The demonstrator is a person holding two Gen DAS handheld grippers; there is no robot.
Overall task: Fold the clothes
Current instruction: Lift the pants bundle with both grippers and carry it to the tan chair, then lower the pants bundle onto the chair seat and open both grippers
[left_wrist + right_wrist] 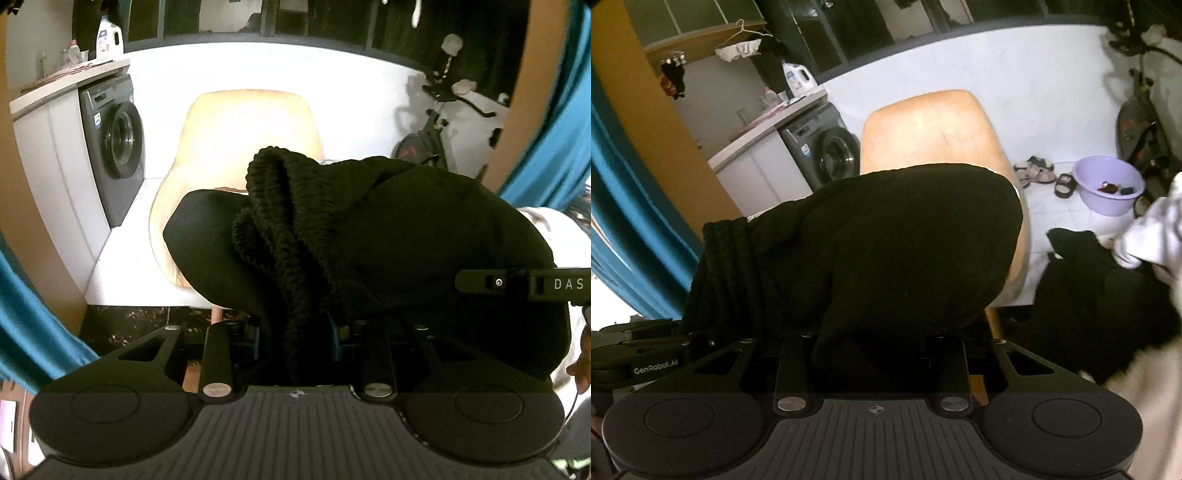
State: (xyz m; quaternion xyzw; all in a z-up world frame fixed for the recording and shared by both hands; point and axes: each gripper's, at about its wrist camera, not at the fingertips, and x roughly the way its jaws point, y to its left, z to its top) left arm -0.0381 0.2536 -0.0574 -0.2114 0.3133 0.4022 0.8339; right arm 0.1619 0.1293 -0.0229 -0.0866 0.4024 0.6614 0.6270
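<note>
Left wrist view first: the black garment (424, 236) fills most of what I see, bunched and draped over my left tool (295, 343), with its ribbed elastic band (280, 206) running straight down between the tool's fingers, so that tool is clamped on the cloth. My right tool (524, 283) reaches in from the right edge against the same garment. From the right wrist, the garment (886, 243) mounds over my right tool (875, 354) and hides its fingers; the cloth goes down between them, but I cannot tell how tightly they are closed. The garment is held up in front of the tan chair (931, 129), not lying on anything I can see. A washing machine (114, 147) stands under a counter (66, 83) at the left. More dark and white clothes (1108, 295) lie at the right, a lilac basin (1108, 188) on the white floor (1052, 229) behind them, with sandals (1036, 171) beside it.
</note>
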